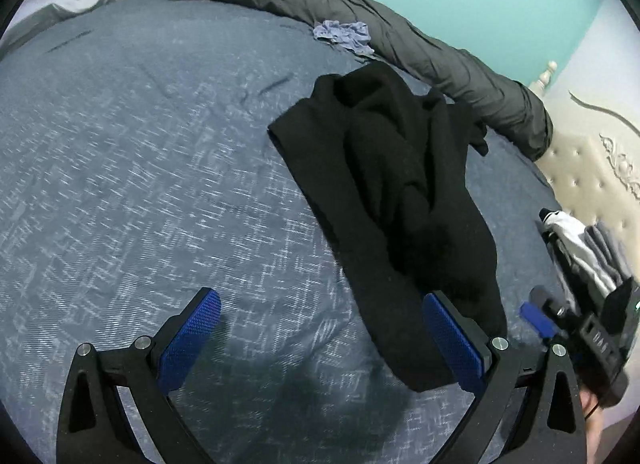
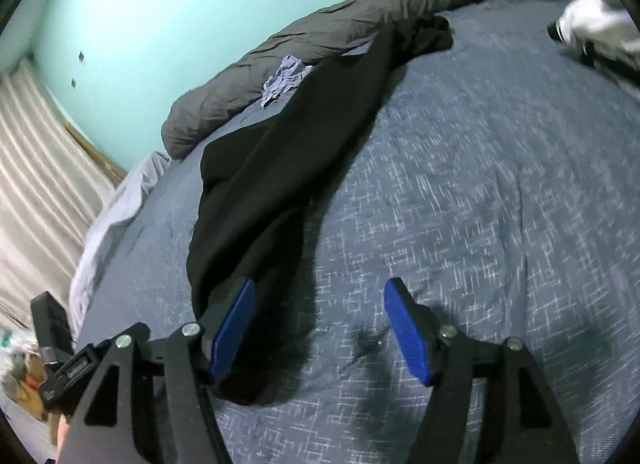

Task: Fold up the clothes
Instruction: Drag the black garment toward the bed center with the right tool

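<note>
A black garment (image 1: 384,184) lies crumpled in a long strip on the blue patterned bedspread (image 1: 140,184). My left gripper (image 1: 320,328) is open and empty just above the bedspread, its right finger at the garment's near end. My right gripper (image 2: 320,316) is open and empty; its left finger lies over the near end of the black garment (image 2: 280,184). The right gripper (image 1: 560,324) also shows at the right edge of the left wrist view.
A rolled dark grey duvet (image 1: 360,20) lies along the far side by the teal wall. A small blue-grey cloth (image 1: 344,35) sits against it. Black, white and grey clothes (image 1: 580,248) lie near the cream tufted headboard (image 1: 592,160). Striped curtain (image 2: 36,168) at left.
</note>
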Demonstrator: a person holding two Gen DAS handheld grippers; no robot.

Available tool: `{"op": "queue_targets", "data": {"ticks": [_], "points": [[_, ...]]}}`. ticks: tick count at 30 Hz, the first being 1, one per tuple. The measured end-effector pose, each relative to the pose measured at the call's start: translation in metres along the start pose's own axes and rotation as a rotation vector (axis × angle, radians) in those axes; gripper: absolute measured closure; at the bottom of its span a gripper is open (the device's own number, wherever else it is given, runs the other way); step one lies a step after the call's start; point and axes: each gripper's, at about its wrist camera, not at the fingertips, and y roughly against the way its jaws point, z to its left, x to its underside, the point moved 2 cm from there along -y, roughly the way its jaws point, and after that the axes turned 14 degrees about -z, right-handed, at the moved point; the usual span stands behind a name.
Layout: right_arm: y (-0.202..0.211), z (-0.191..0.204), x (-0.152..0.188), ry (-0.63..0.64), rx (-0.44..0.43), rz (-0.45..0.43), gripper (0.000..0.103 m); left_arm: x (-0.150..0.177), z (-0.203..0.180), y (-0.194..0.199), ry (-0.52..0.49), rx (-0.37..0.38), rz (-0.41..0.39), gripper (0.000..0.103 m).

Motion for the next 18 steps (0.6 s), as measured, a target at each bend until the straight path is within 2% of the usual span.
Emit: {"op": "queue_targets", "data": {"ticks": [5,7,9,18], "points": [[-0.005,-0.008,0.004,-0.071,-0.019,0.05,0.035,-0.004,-0.008,-0.008,-0.01,-0.009,0.0,0.0],[-0.007,-0.005,0.0,-0.058,-0.029,0.052,0.035,-0.004,-0.01,-0.011,-0.004,-0.01,0.002,0.0],[-0.009,-0.005,-0.004,-0.041,-0.024,0.043,0.035,-0.004,-0.013,-0.013,-0.003,-0.008,0.005,0.0],[-0.004,-0.032,-0.018,-0.117,0.009,0.008,0.035,0.012,-0.053,-0.025,-0.071,0.044,0.054,0.0]]}}
